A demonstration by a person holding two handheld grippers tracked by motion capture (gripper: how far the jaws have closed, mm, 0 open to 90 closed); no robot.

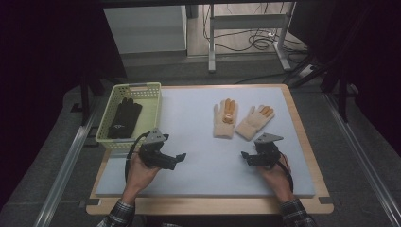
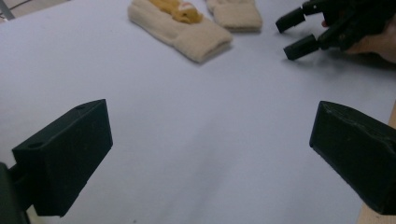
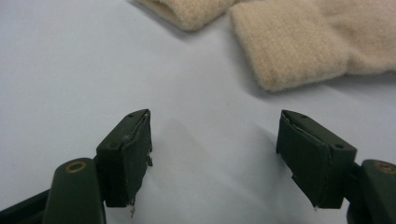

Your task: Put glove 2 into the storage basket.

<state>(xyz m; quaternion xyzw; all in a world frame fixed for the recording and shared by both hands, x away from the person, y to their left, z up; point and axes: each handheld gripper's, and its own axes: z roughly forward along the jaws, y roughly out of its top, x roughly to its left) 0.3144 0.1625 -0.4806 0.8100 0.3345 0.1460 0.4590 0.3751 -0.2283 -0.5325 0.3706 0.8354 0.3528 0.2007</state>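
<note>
Two cream gloves with orange fingertips lie side by side on the pale mat (image 1: 198, 142): the left glove (image 1: 224, 118) and the right glove (image 1: 255, 122). A black glove (image 1: 124, 118) lies in the yellow-green basket (image 1: 152, 106) at the mat's left edge. My left gripper (image 1: 180, 159) hovers over the mat near the basket's front corner, jaws wide open and empty, pointing toward the right. In the left gripper view the left glove's cuff (image 2: 201, 39) lies ahead. My right gripper (image 1: 246, 157) is open and empty just in front of the right glove's cuff (image 3: 299, 51).
The wooden table edge (image 1: 208, 205) frames the mat. Beyond the table stand a white cabinet (image 1: 146, 28) and a metal desk frame with cables (image 1: 246, 38) on the floor. An aluminium rail (image 1: 66, 165) runs along the left side.
</note>
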